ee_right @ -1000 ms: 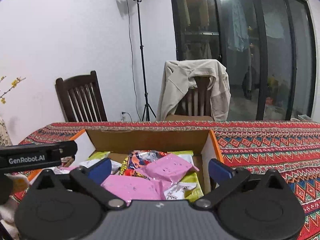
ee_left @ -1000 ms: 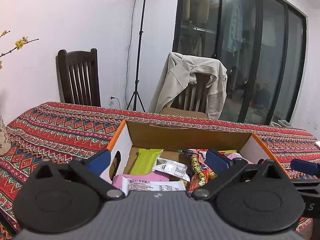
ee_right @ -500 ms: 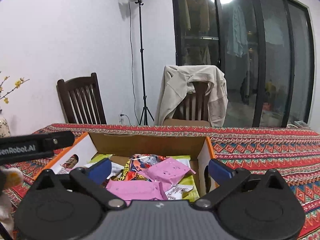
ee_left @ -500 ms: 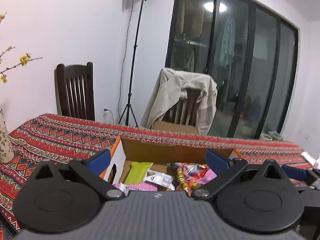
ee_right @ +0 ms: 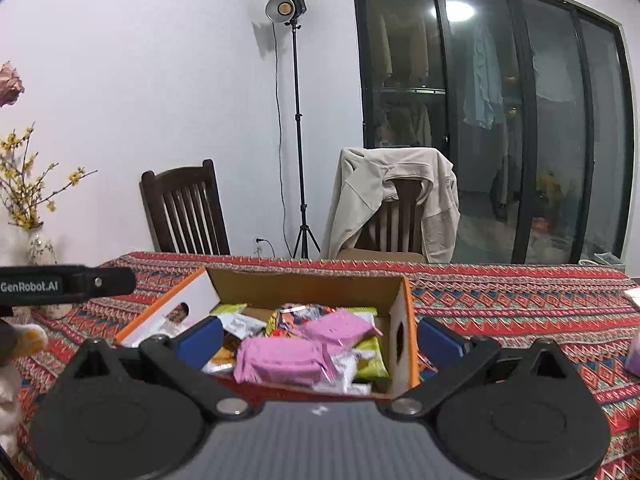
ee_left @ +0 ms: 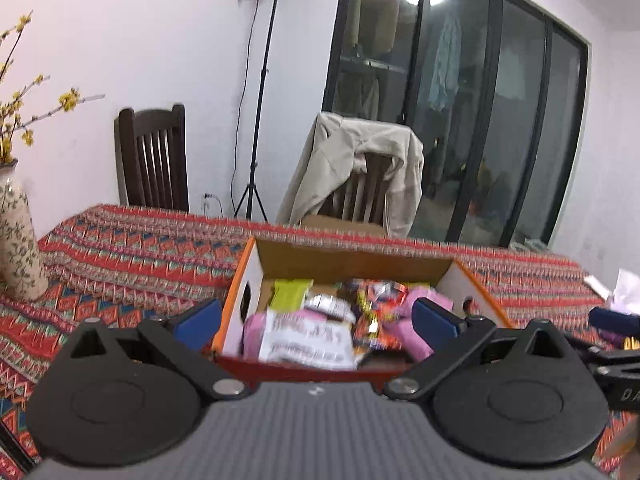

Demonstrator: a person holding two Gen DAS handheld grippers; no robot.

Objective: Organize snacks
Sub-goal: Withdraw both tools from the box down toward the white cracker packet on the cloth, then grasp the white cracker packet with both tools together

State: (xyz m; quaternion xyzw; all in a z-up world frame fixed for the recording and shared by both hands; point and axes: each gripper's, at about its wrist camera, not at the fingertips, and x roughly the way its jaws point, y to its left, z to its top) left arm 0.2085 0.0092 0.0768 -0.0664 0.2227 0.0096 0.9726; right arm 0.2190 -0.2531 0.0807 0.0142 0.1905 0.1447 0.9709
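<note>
Right wrist view: your right gripper (ee_right: 320,338) and left gripper (ee_left: 316,318) hang spread, empty, over the snack box (ee_right: 406,316)

A vase (ee_left: 18,240) stands near the patterned cloth's (ee_right: 520,300) left edge; behind are two chairs (ee_right: 186,212), one jacket-draped (ee_right: 394,196), and a lamp (ee_right: 286,8).

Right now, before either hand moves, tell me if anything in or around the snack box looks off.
Nothing is spilled or damaged. The cardboard box sits upright on the patterned tablecloth, but the snacks inside are a loose jumble: pink packets lie on top of the others at angles. Both tongs are open and empty.
</note>
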